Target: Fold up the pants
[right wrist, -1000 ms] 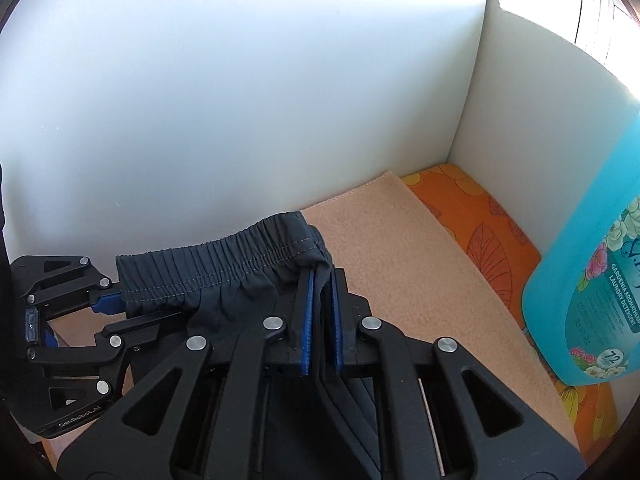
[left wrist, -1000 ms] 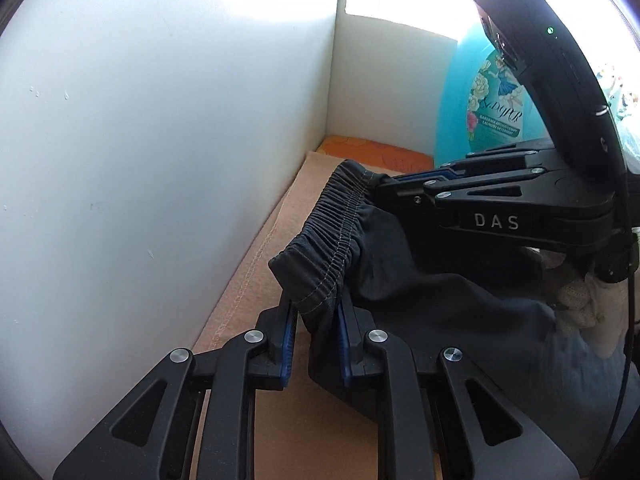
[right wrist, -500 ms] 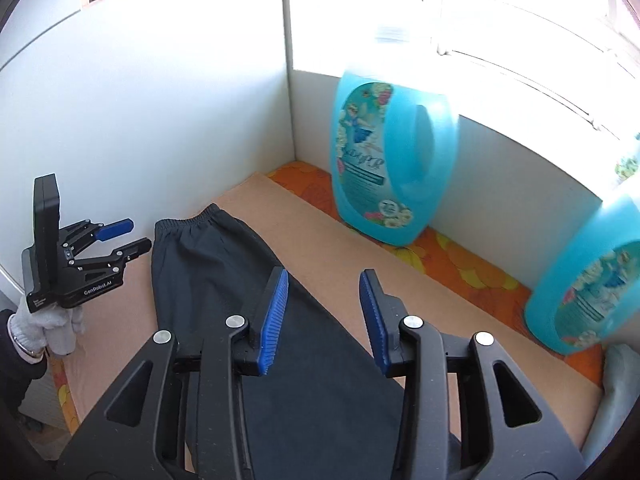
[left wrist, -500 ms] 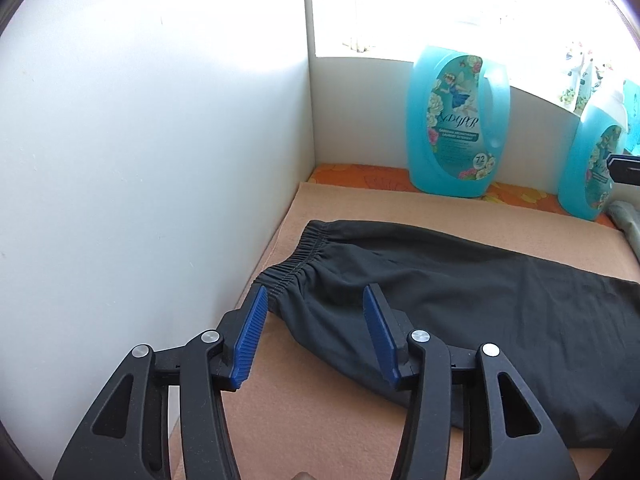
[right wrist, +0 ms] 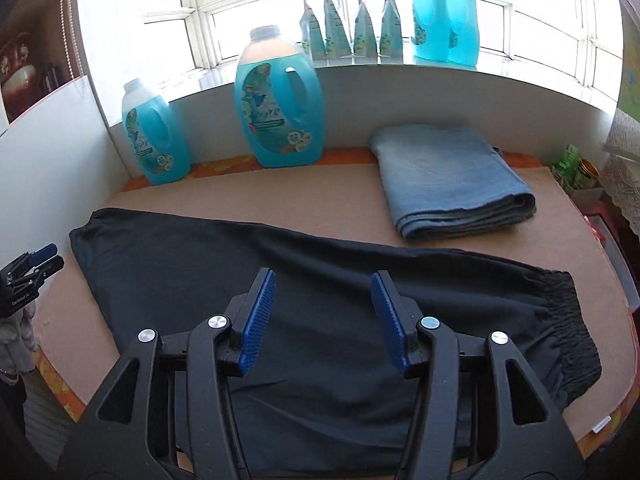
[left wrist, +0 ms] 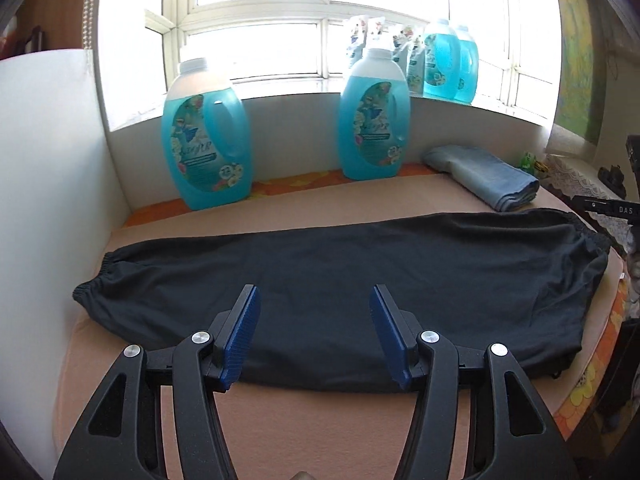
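Black pants [left wrist: 360,280] lie flat and stretched out along the tan mat [left wrist: 320,432]. Their elastic cuffs [left wrist: 92,284] are at the left and the gathered waistband [right wrist: 560,320] at the right. My left gripper [left wrist: 314,296] hovers over the pants' near edge; its jaws are opening and nothing is between the blue pads. My right gripper [right wrist: 324,280] hangs above the middle of the pants [right wrist: 280,264], jaws also opening and empty. The left gripper [right wrist: 36,260] shows at the left edge of the right wrist view, and part of the right gripper [left wrist: 604,208] shows at the left wrist view's right edge.
Two blue detergent bottles [left wrist: 206,144] [left wrist: 374,120] stand at the back of the mat. A folded blue towel [right wrist: 448,176] lies at the back right. A white panel [left wrist: 48,200] walls the left side. More bottles [right wrist: 444,12] line the windowsill.
Both grippers let go of the pants' elastic end at the left, opened, and drew back and up. The pants now lie spread flat on the mat.
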{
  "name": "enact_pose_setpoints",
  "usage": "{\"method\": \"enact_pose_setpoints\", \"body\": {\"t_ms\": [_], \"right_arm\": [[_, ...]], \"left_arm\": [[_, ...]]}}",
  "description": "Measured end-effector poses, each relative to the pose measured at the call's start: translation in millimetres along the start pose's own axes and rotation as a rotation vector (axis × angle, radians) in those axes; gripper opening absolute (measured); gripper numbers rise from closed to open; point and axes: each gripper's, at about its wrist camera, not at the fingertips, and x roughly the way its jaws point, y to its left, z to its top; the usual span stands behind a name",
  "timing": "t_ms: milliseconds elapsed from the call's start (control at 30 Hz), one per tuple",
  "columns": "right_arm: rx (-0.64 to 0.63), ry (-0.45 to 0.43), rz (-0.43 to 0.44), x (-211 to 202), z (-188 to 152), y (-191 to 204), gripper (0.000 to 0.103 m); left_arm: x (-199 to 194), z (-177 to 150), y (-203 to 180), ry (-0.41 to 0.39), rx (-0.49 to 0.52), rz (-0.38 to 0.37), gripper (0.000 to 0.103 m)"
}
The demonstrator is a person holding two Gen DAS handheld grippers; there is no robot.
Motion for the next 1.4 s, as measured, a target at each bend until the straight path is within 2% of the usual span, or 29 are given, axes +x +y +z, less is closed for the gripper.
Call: {"method": "enact_pose_setpoints", "body": {"t_ms": [200,333,400,433,533,633,733,833,900,967,1000,1067,1100,1167,1200,1267,1400], "right_arm": [[0.218,0.012,-0.146,-23.6,-46.3,-95.8,0.053],[0.343,0.004,-0.249,-32.5,-65.6,-140.0,0.063],[0.41,0.007,-0.254,-34.7,-72.4,-159.3,0.064],[0.448,0.013,-0.253,-34.5,-75.3,-168.3,0.068],[0.556,0.026,-0.215,-30.5,-82.9,-191.1,0.073],[0.658,0.053,-0.136,-20.4,-89.1,-205.7,0.073],[0.696,0.084,-0.15,-7.6,-92.0,-213.1,0.073],[0.744,0.094,-0.124,3.9,-94.1,-219.6,0.073],[0.77,0.12,-0.09,15.6,-94.3,-222.1,0.073],[0.763,0.114,-0.103,20.3,-90.9,-220.9,0.074],[0.762,0.107,-0.097,21.7,-89.6,-219.4,0.074],[0.744,0.094,-0.081,25.5,-85.8,-214.4,0.074],[0.724,0.095,-0.089,27.9,-83.5,-210.5,0.069],[0.682,0.077,-0.118,30.1,-79.0,-204.8,0.043],[0.671,0.07,-0.106,29.9,-76.7,-203.9,0.029],[0.641,0.044,-0.104,23.5,-68.6,-201.5,0.026],[0.511,-0.032,-0.171,-4.2,-41.0,-188.0,0.021]], "left_arm": [[4.2,-10.5,-90.3,0.018,0.116,-0.195,0.063],[9.7,-25.8,-148.9,0.048,0.225,-0.293,0.064],[8.0,-35.4,-180.5,0.06,0.298,-0.339,0.064],[7.9,-40.6,-196.5,0.064,0.346,-0.353,0.066],[10.6,-58.4,-239.5,0.078,0.502,-0.367,0.068],[21.6,-70.3,-263.3,0.086,0.613,-0.317,0.068],[35.6,-76.0,-270.7,0.12,0.654,-0.289,0.068],[40.2,-74.5,-268.6,0.111,0.659,-0.272,0.07],[44.5,-70.6,-262.9,0.125,0.633,-0.295,0.063],[51.8,-65.6,-253.4,0.157,0.586,-0.327,0.035],[55.9,-62.8,-247.8,0.178,0.552,-0.35,0.03],[60.2,-56.6,-235.8,0.198,0.484,-0.386,0.009],[61.6,-54.4,-230.7,0.2,0.466,-0.393,0.007],[62.8,-50.8,-222.6,0.206,0.429,-0.413,0.004],[62.0,-49.5,-219.9,0.209,0.414,-0.426,0.004],[57.5,-47.6,-218.7,0.198,0.408,-0.43,0.004],[42.2,-42.0,-228.5,0.165,0.422,-0.44,0.004]]}}
